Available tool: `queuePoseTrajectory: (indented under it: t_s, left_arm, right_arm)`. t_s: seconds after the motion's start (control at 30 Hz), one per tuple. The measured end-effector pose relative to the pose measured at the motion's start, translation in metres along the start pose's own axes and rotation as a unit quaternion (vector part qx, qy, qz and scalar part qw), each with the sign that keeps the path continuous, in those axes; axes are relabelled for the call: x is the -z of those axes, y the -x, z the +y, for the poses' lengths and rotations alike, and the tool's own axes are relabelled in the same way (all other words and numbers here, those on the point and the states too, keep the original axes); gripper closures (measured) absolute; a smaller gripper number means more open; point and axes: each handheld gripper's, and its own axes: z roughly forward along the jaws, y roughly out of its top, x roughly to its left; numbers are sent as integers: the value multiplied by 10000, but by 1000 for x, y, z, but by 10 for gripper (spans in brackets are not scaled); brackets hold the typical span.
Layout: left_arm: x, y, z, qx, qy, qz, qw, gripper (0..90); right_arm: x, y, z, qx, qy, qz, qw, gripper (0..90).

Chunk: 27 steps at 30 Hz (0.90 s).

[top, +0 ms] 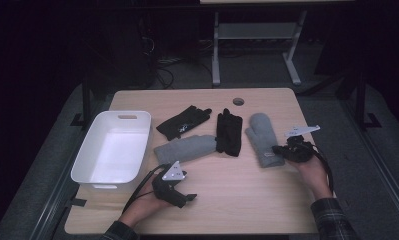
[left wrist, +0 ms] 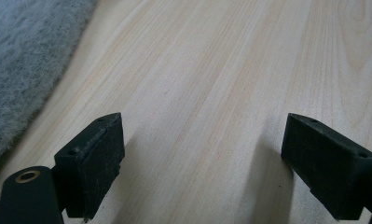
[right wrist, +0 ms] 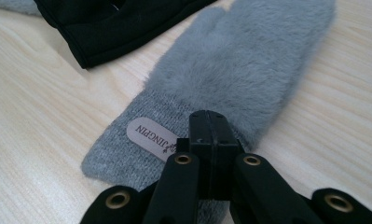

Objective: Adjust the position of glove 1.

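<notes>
Right gripper (right wrist: 207, 122) sits at the mitten (right wrist: 239, 70) cuff, fingers together. Part them, straddle the cuff. Left gripper (left wrist: 202, 163) fingers apart over tabletop (left wrist: 211, 70).

Bin (top: 112, 150) left of gloves (top: 229, 132) (four)

A white tub (top: 112, 150) sits at the left of the wooden table (top: 247, 200), its inside bare. Beside it lie a black glove (top: 183, 122), angled, and a second black glove (top: 229, 132) lying lengthwise nearer the middle. A round hole (top: 238, 101) is cut in the tabletop near the far edge. Behind stands a desk frame (top: 257, 45) with tangled cables (top: 159, 67) on the floor.
</notes>
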Motion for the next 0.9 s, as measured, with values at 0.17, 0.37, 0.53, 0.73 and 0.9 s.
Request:
queuePoseTrajectory:
  t_s: [0.17,0.37,0.53,0.73,0.9]
  left_arm:
    - [0,0,0,1,-1,-2,10000,123]
    - [0,0,0,-7,14,6,10000,123]
    - [0,0,0,-4,24,6,10000,122]
    - [-1,0,0,-6,26,5,10000,122]
    - [0,0,0,-6,25,6,10000,123]
  right_arm:
    - [1,-4,-1,42,-59,46,10000,900]
    - [3,-14,-3,166,-127,162,9997,900]
    - [5,-18,-5,192,-133,266,9994,900]
    - [7,-28,-8,187,-152,409,9989,900]
    - [8,-38,-10,242,-176,495,9983,900]
